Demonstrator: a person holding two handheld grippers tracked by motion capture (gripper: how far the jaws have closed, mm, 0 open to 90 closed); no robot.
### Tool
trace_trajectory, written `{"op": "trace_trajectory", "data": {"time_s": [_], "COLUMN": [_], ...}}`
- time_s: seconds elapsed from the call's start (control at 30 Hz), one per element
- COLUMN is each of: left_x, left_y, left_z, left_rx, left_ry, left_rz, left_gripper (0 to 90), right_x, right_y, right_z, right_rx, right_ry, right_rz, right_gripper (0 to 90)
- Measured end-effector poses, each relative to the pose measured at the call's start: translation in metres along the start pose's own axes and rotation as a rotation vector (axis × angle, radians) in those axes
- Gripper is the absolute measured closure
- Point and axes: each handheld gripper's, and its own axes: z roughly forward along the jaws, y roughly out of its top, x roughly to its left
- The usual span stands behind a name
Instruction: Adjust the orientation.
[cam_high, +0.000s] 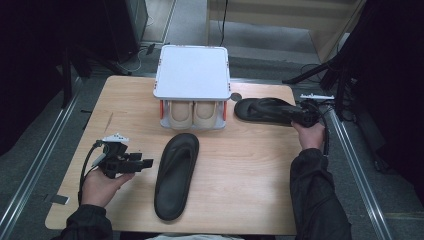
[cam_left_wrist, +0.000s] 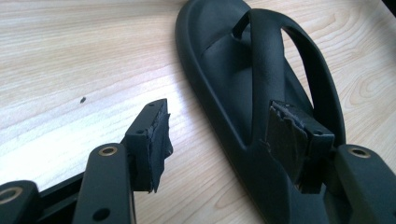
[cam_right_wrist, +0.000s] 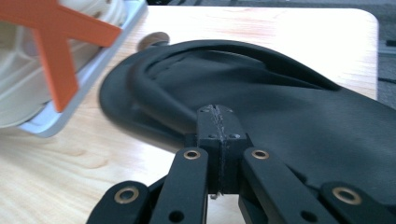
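High view, lower left: the left gripper (cam_high: 145, 163) hangs wide open beside the near sandal (cam_high: 176, 175), holding nothing. Upper right, the right gripper (cam_high: 295, 118) is pinched shut at the far sandal's (cam_high: 262, 109) heel edge beside the shoe rack (cam_high: 192, 72). Judging by this, it is dragging that sandal; next, steer it toward the rack.

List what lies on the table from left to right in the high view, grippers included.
Left gripper with jaws open → black flip-flop lying lengthwise → white shoe rack with a beige pair inside → second black flip-flop lying crosswise → right gripper, jaws shut at that flip-flop's end.
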Motion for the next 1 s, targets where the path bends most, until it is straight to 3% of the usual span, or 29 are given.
{"op": "trace_trajectory", "data": {"time_s": [0.2, 0.33, 0.43, 1.0], "left_x": [0.002, 0.003, 0.004, 0.010], "left_y": [-0.006, -0.008, -0.008, -0.003], "left_z": [-0.004, -0.007, -0.008, -0.005], "left_rx": [-0.014, -0.018, -0.027, -0.024], "left_ry": [0.016, 0.024, 0.028, 0.025], "left_rz": [-0.015, -0.037, -0.031, -0.022], "left_gripper": [40.1, 39.7, 39.6, 39.6], "right_x": [-0.014, -0.017, -0.018, 0.000], "right_y": [0.002, 0.001, 0.001, -0.005], "right_z": [0.012, 0.018, 0.019, 0.013], "right_rx": [0.021, 0.039, 0.041, 0.087], "right_ry": [-0.022, -0.039, -0.042, -0.029], "right_rz": [0.036, 0.042, 0.041, -0.006], "right_gripper": [90.0, 90.0, 90.0, 90.0]}}
